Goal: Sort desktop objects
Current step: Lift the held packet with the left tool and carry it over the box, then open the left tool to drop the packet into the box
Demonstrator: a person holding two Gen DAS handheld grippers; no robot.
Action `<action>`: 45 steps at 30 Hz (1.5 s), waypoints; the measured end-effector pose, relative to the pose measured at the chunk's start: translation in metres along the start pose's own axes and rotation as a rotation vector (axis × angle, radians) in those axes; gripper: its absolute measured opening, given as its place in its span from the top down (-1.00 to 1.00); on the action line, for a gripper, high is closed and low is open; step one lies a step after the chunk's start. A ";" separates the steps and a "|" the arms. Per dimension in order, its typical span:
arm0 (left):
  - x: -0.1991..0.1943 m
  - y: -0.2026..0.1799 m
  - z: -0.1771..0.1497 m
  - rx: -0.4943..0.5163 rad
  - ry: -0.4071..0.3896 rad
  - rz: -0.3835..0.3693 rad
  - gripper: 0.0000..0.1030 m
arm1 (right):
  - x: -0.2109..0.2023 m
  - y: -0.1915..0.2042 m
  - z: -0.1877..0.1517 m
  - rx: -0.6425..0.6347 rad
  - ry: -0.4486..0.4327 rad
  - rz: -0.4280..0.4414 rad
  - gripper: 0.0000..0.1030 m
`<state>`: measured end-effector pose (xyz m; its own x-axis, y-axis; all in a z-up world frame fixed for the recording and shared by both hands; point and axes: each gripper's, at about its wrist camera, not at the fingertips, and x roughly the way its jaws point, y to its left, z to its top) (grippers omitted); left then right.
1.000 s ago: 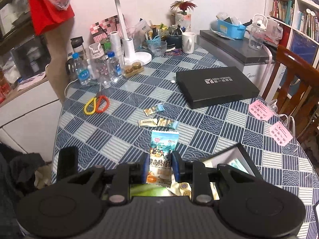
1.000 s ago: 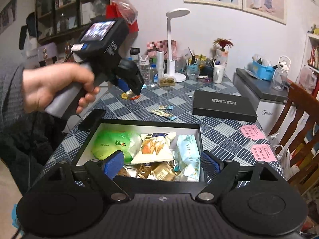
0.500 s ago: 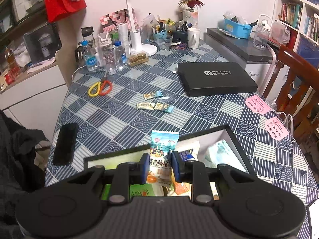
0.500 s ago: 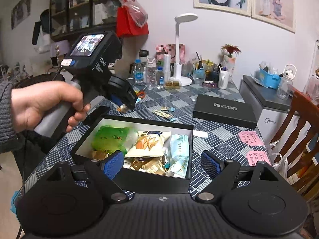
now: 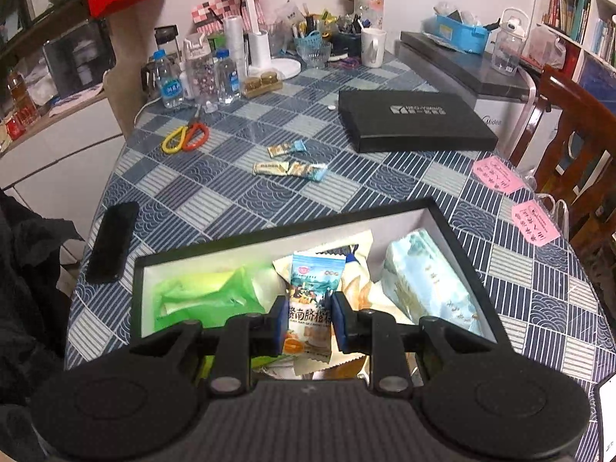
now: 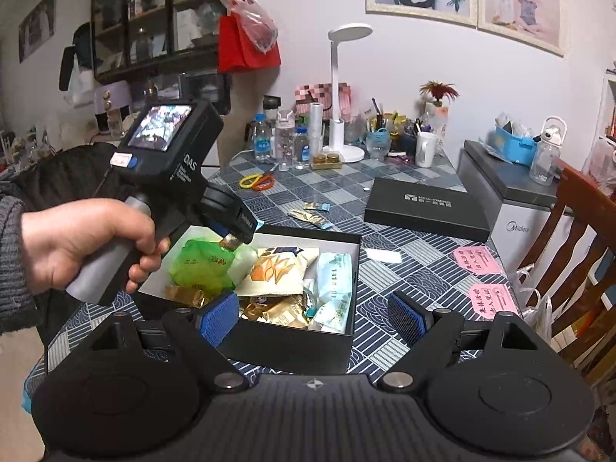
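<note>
Snacks fill the black box [image 5: 466, 254] on the worktop [image 5: 238, 192], and one more hangs over it. The left hand-held gripper [image 5: 310, 325] is squeezed tight on a small snack packet [image 5: 312, 288], right above the green bag [image 5: 204, 296] and the pale blue pack [image 5: 427, 288] inside the box. The right hand-held gripper [image 6: 313, 317] is wide open and holds nothing; it waits near the box's front wall. To do this bit well, I think the packet should go down low into a free spot before the fingers let go, so it does not bounce out. Three little wrapped sweets [image 5: 290, 167] lie further back on the worktop, near the box lid [image 5: 415, 123]. A second ago the packet was over the bare worktop; now it is over the box.
</note>
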<state>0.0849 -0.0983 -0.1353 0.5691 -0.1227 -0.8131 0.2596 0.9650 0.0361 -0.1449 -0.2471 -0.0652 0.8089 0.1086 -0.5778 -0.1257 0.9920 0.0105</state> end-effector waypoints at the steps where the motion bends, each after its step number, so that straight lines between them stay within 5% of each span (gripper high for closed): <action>1: 0.004 0.000 -0.001 -0.004 0.010 0.001 0.46 | 0.000 -0.001 0.000 0.001 0.001 -0.001 -0.64; 27: 0.062 0.005 -0.014 -0.016 0.104 0.018 0.41 | 0.007 -0.003 -0.001 0.051 0.024 -0.068 -0.64; 31: 0.061 0.002 -0.015 0.006 0.090 -0.010 -0.42 | 0.011 0.003 0.003 0.052 0.027 -0.065 -0.64; 45: 0.055 0.014 -0.011 -0.010 0.059 -0.010 -0.50 | 0.029 0.018 0.011 0.051 0.030 -0.058 -0.64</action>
<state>0.1110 -0.0888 -0.1862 0.5195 -0.1188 -0.8462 0.2568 0.9662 0.0220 -0.1176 -0.2250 -0.0727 0.7965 0.0493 -0.6026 -0.0489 0.9987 0.0171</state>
